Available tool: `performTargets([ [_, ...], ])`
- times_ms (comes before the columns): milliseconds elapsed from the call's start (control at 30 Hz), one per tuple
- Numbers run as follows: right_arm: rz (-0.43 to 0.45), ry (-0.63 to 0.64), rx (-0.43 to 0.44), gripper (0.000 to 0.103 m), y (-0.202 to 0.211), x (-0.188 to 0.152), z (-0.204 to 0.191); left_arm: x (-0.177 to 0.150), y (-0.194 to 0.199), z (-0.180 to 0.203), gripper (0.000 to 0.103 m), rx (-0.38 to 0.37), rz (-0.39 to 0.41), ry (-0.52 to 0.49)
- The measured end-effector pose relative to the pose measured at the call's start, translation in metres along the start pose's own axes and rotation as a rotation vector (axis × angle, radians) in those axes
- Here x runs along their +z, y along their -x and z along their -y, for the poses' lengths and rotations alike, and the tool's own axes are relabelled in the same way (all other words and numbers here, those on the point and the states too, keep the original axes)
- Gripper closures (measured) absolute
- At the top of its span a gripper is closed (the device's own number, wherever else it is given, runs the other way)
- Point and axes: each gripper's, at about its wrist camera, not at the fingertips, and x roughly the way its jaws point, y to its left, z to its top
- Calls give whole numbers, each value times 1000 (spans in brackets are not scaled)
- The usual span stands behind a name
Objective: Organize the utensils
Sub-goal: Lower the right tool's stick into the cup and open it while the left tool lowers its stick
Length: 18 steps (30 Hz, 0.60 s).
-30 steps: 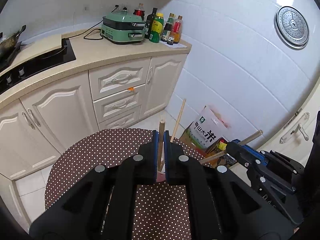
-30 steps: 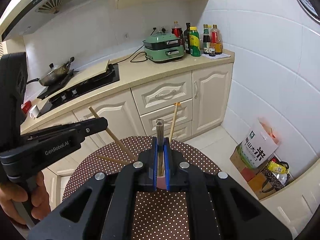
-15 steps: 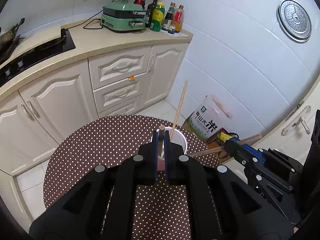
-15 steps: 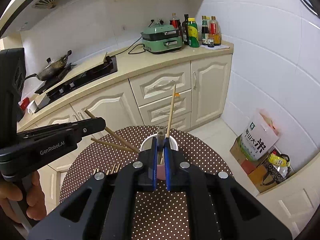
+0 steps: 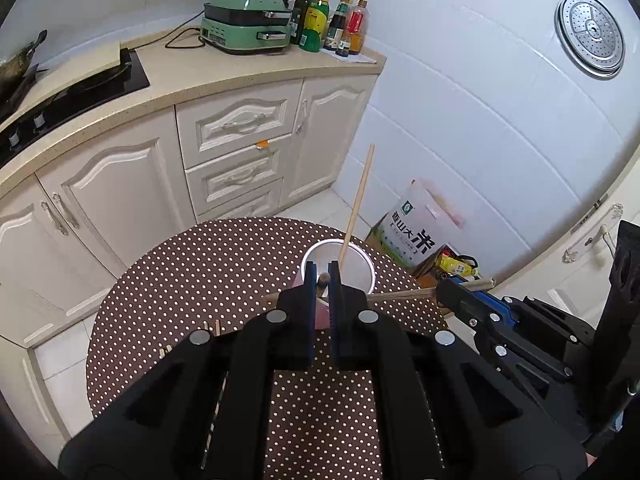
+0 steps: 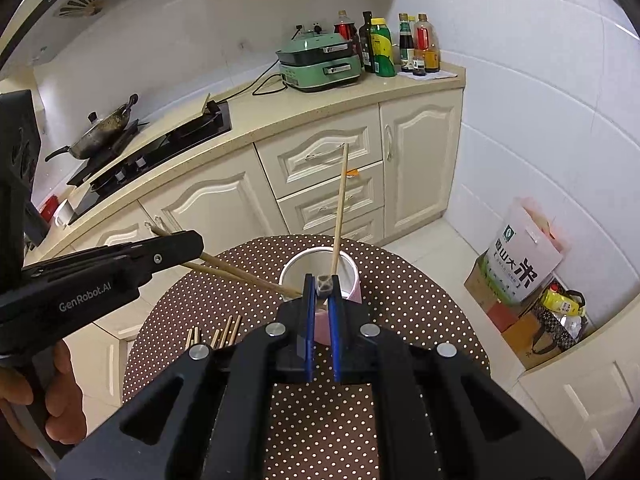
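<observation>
Left gripper (image 5: 321, 276) and right gripper (image 6: 323, 285), each clamped on one wooden chopstick, both held over the pink cylindrical cup with the white rim (image 6: 352, 280) on the round table in brown cloth with white dots (image 5: 200, 280). The left gripper's chopstick (image 6: 240, 274) runs down from about 10 o'clock towards the cup mouth; the right gripper's chopstick (image 5: 404, 293) comes in from about 3 o'clock in the left wrist view. A third, thin wooden chopstick (image 6: 340, 208) already stands in the cup, leaning towards 12 o'clock. Several loose wooden chopsticks (image 6: 224, 332) lie on the cloth at about 8 o'clock from the cup.

Risks, as judged. The two held sticks converge on one narrow mouth and may knock each other, or strike the rim and tip the light cup. Either tip may push out the leaning stick. A stick released at a shallow angle may slide over the rim onto the table or floor.

Differences between views. The right wrist view shows the loose sticks as a spread group, the person's hand (image 6: 60, 392) on the left tool's handle, and the left stick's full slant. The left wrist view shows only the ends of two or three of those sticks, but gives the right stick's approach and the cup's open mouth.
</observation>
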Motion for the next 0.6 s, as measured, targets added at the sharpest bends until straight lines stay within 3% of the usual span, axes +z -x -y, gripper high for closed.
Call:
performTargets([
  [367, 9, -24, 4, 95, 8, -2, -4, -7, 7, 0, 96, 15, -23, -17],
  [600, 30, -33, 12, 82, 24, -7, -11, -16, 19, 1, 93, 32, -19, -34],
])
